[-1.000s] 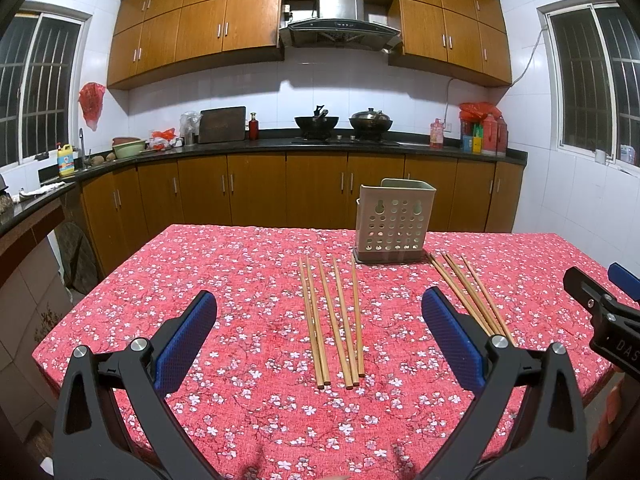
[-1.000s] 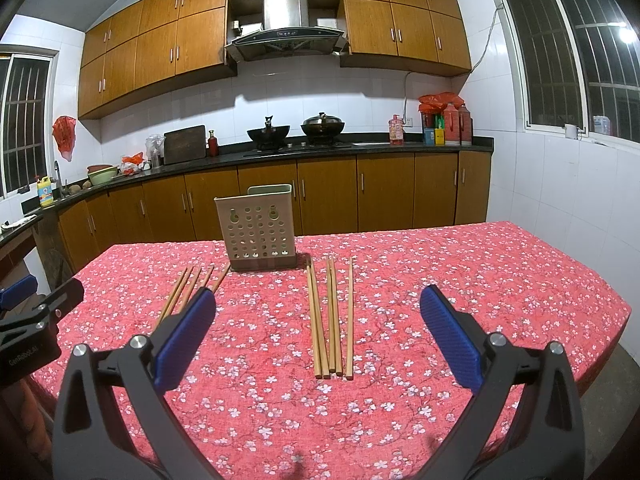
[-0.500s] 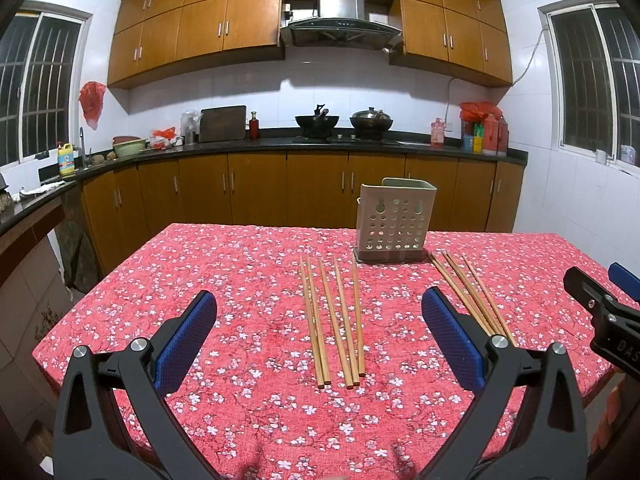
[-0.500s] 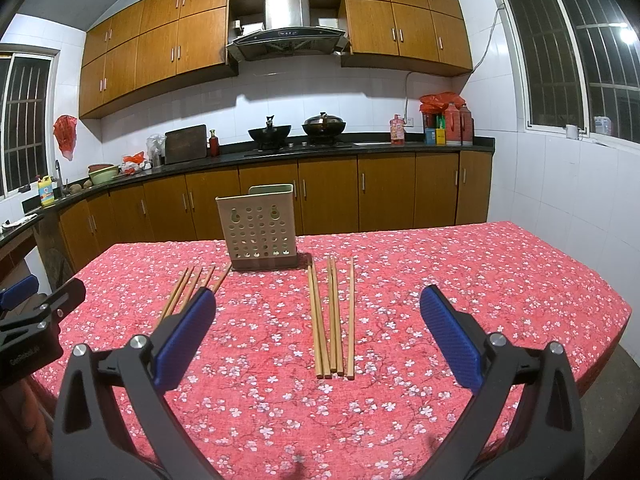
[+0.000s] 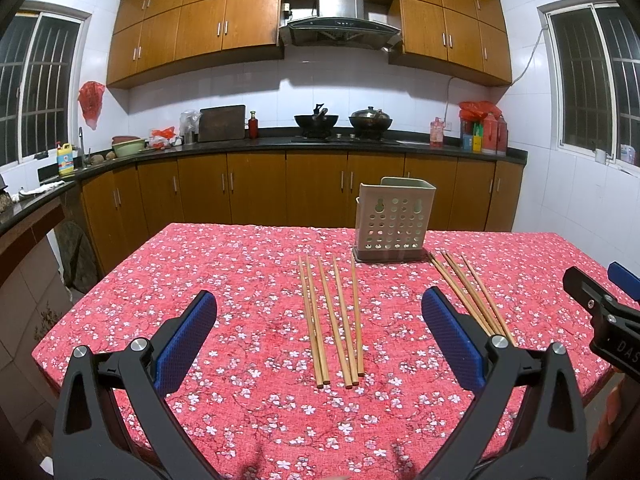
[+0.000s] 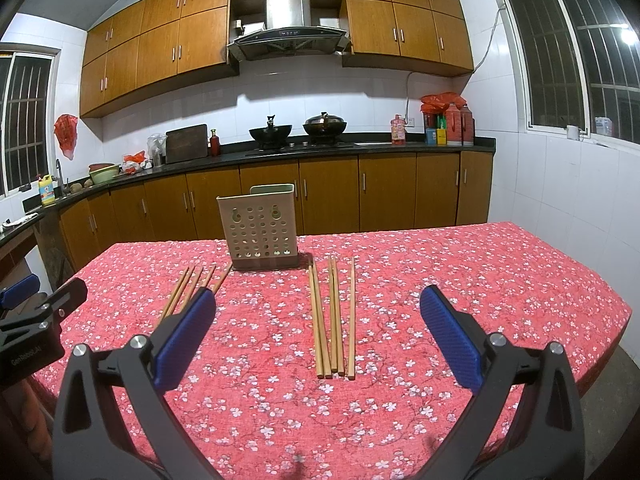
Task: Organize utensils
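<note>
Nothing moved: chopsticks (image 5: 334, 320) (lengthwise) point toward holder (image 5: 394, 220).

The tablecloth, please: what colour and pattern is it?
Red tablecloth with small white blossoms, clearest in the right wrist view.

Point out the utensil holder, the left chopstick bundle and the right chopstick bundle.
utensil holder (image 5: 394, 221), left wrist view, perforated front wall.
left chopstick bundle (image 5: 332, 320), left wrist view, mid-length.
right chopstick bundle (image 6: 331, 316), right wrist view, mid-length.

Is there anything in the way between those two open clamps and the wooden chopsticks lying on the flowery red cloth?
Nothing visible. The left gripper faces one group of wooden chopsticks across bare red floral tablecloth, and the right gripper faces the other group likewise. The perforated beige utensil holder stands just beyond them, also unblocked.
</note>
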Motion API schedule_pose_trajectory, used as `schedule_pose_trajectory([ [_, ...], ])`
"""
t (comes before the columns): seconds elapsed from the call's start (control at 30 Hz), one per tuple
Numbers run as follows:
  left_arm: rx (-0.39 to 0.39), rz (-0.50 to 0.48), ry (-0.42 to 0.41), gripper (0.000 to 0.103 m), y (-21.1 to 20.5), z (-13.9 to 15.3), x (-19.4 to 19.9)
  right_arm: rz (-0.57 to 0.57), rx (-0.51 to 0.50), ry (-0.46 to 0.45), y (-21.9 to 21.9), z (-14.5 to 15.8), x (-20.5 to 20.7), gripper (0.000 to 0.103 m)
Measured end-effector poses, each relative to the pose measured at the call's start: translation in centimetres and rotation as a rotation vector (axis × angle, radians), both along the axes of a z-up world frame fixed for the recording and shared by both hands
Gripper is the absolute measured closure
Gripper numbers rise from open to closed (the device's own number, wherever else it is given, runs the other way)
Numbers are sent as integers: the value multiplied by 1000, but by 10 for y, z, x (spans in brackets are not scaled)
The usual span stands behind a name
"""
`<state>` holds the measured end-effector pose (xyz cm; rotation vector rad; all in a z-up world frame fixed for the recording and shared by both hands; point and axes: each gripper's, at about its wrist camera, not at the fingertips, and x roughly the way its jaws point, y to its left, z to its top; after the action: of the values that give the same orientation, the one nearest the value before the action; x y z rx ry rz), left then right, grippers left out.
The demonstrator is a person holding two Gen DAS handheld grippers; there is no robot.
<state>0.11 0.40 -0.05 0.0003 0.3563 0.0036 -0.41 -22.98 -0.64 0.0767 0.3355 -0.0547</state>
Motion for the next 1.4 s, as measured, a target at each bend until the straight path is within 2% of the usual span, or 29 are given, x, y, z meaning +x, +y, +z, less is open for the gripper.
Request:
schedule_pose_trajectory([
  [0.63,0,3,8,2,4,-3,2,-12,0,12,-3,-2,4,4],
  [0.87,3,28,59,2,4,-14,19,-37,42,86,-18,-14,28,4],
  [1.0,-2,48,113,2,15,-21,36,-76,56,168,-33,-26,55,5],
  [1.07,1,59,135,2,19,-24,44,-78,72,217,-39,-33,70,14],
  [1.13,3,61,166,2,22,-28,55,-65,94,296,-45,-45,92,29],
  [1.17,7,65,184,2,23,-30,61,-59,103,339,-47,-51,104,34],
  [1.23,19,74,216,2,26,-36,72,-46,120,389,-50,-61,118,50],
  [1.33,27,83,262,2,31,-45,86,-41,134,466,-51,-78,142,63],
  [1.4,18,78,289,2,35,-49,93,-41,134,497,-51,-87,153,67],
])
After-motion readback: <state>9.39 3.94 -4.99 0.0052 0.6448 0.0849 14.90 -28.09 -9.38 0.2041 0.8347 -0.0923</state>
